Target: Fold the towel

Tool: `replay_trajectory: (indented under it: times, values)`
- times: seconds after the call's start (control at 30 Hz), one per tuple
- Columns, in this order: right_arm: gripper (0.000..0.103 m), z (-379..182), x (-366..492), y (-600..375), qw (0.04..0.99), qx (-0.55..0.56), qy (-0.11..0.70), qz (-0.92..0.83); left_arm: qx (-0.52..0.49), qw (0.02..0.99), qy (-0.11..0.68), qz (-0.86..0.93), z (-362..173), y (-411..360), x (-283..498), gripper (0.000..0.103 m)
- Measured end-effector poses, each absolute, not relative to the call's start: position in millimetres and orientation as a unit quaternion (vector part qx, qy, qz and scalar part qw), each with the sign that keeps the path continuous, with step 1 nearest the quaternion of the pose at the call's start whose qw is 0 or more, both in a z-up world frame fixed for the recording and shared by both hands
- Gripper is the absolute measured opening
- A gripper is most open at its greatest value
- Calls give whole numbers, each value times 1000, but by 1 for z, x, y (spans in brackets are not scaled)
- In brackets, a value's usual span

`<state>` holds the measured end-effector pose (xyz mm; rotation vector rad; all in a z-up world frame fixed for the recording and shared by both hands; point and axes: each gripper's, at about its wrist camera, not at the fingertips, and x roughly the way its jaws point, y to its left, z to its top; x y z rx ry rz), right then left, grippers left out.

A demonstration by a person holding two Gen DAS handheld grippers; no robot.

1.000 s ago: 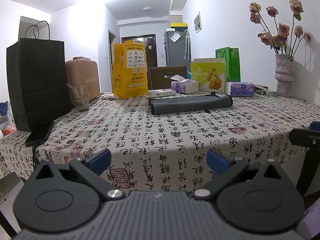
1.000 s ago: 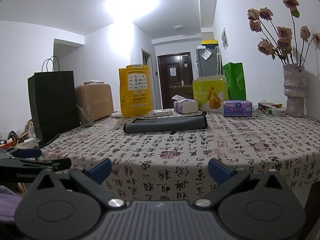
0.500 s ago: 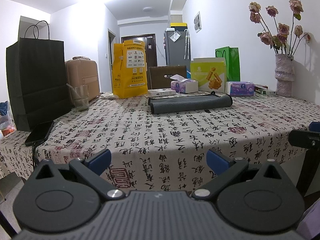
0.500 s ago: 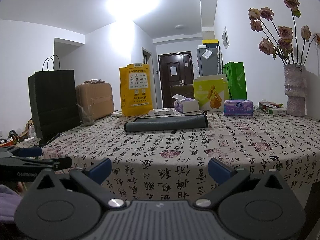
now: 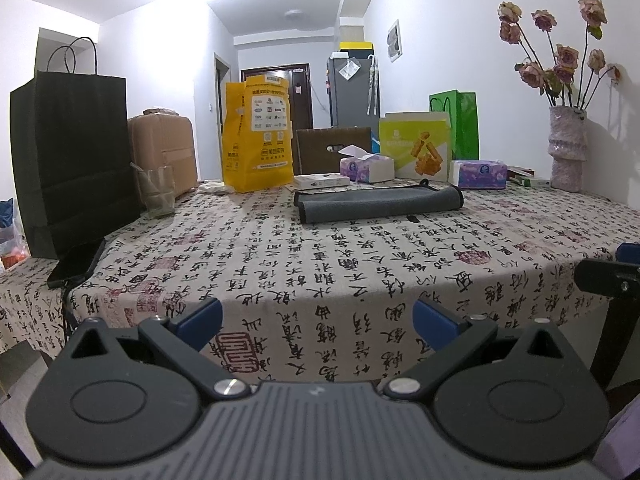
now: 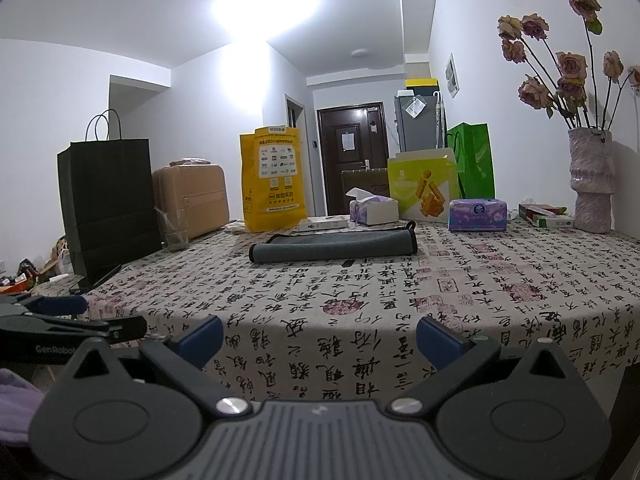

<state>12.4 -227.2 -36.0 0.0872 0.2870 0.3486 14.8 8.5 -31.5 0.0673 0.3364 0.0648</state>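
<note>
**Both grippers wide apart at the table edge, towel far across the cloth**

My left gripper (image 5: 316,316) hangs at the near edge of the table with its blue-tipped fingers (image 5: 200,316) spread wide and nothing between them. My right gripper (image 6: 320,334) is the same: fingers (image 6: 438,338) apart, holding nothing, pointed over the near edge. Each shows in the other's view, at the side, level with the table edge.

The towel (image 5: 380,202), grey with a dark border, lies flat and already doubled over near the middle-far part of the tablecloth (image 5: 320,264), well apart from both grippers. A small dark tag (image 6: 347,263) rests on the cloth just in front of it.

As for containers: the glass cup (image 5: 156,192) at the left holds what looks like a straw or stick leaning against its rim. The open tissue box (image 5: 366,166) behind the towel has a sheet sticking up. The pale vase (image 5: 568,148) at the far right holds dried roses (image 5: 560,56). I cannot see inside the black paper bag (image 5: 72,152), the yellow bag (image 5: 258,136) or the green bag (image 5: 456,124).

A dark phone (image 5: 76,262) lies at the left edge beside the black bag. A second tissue pack (image 5: 478,174) and a green snack box (image 5: 414,150) stand behind the towel. The printed cloth between my fingers and the towel carries only that tag.
</note>
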Motion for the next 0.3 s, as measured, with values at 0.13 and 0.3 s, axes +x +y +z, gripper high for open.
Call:
replay_trajectory:
  times: [0.13,0.3]
  values:
    - [103,-36,13,-227,973,43,143,174,34,985,166,33,-32,8,14,103]
    - [103,-37,14,-225,973,40,142,180,32,985,169,32,-32,6,15,103]
